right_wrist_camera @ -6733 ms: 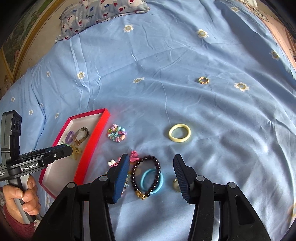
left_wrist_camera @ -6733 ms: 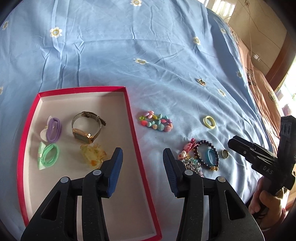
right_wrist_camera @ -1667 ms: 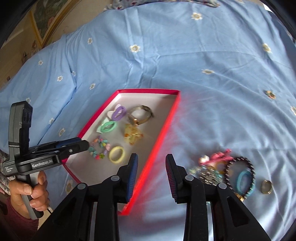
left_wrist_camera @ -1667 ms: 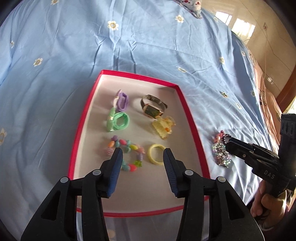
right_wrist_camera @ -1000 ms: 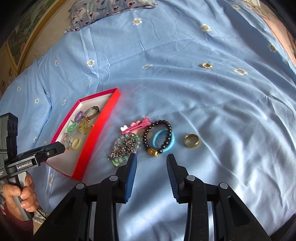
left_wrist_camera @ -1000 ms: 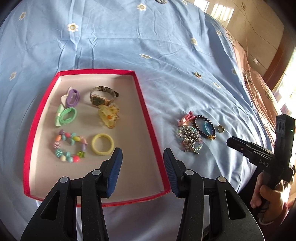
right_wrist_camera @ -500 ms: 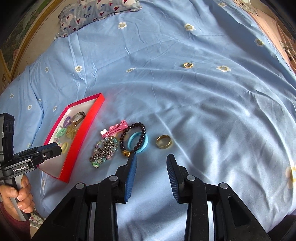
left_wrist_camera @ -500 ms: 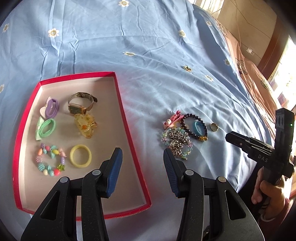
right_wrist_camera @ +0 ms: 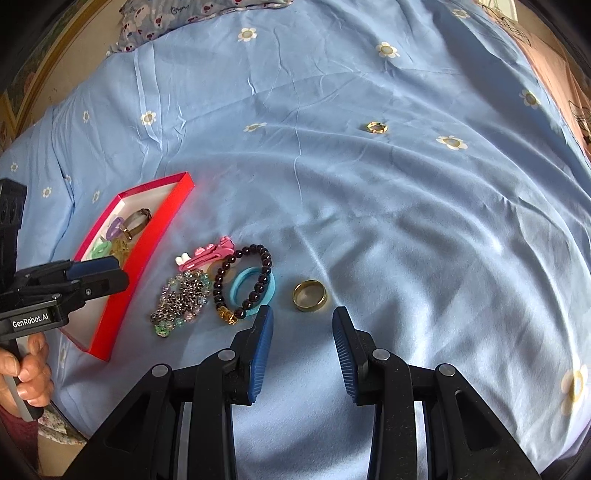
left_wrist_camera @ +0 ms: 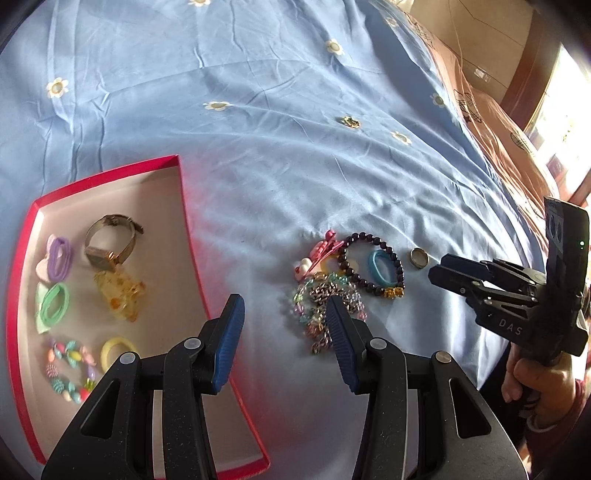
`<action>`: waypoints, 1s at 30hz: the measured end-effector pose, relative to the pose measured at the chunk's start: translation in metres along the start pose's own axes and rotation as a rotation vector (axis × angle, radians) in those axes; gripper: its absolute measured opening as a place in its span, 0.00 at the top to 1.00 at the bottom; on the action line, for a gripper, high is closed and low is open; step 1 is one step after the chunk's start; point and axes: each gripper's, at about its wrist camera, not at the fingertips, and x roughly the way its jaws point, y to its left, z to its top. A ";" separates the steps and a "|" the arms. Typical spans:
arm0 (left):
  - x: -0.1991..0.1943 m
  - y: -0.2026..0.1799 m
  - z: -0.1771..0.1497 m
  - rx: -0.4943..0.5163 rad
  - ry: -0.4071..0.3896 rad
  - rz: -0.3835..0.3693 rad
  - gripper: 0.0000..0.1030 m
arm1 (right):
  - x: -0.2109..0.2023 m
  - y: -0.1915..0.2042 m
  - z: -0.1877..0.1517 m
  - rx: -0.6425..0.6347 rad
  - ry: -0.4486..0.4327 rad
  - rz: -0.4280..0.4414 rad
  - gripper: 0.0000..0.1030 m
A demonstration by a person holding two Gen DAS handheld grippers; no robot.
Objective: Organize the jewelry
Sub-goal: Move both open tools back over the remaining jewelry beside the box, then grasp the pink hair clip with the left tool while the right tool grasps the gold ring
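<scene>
A red-rimmed tray on the blue bedsheet holds a watch, hair ties, a yellow clip, a bead bracelet and a yellow ring. On the sheet right of it lie a pink clip, a sparkly chain bracelet, a dark bead bracelet around a blue ring, and a gold ring. My right gripper is open and empty just in front of the gold ring. My left gripper is open and empty between the tray's right rim and the chain bracelet.
A small gold ring lies farther back on the sheet. A patterned pillow lies at the far edge. A pink blanket and wooden furniture are at the bed's right side.
Both grippers have swung from the tray toward the loose pile. The right gripper has closed in on the gold ring. Since the earliest frames the bead bracelet and yellow ring went into the tray.
</scene>
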 end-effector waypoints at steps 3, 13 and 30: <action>0.009 -0.004 0.008 0.025 0.013 0.002 0.57 | 0.005 0.001 0.002 -0.020 0.011 -0.013 0.66; 0.047 -0.016 0.026 0.095 0.071 0.001 0.57 | 0.020 0.003 0.005 -0.072 0.034 -0.044 0.67; 0.049 -0.015 0.029 0.086 0.046 -0.045 0.92 | 0.014 -0.002 0.009 -0.037 -0.013 -0.040 0.78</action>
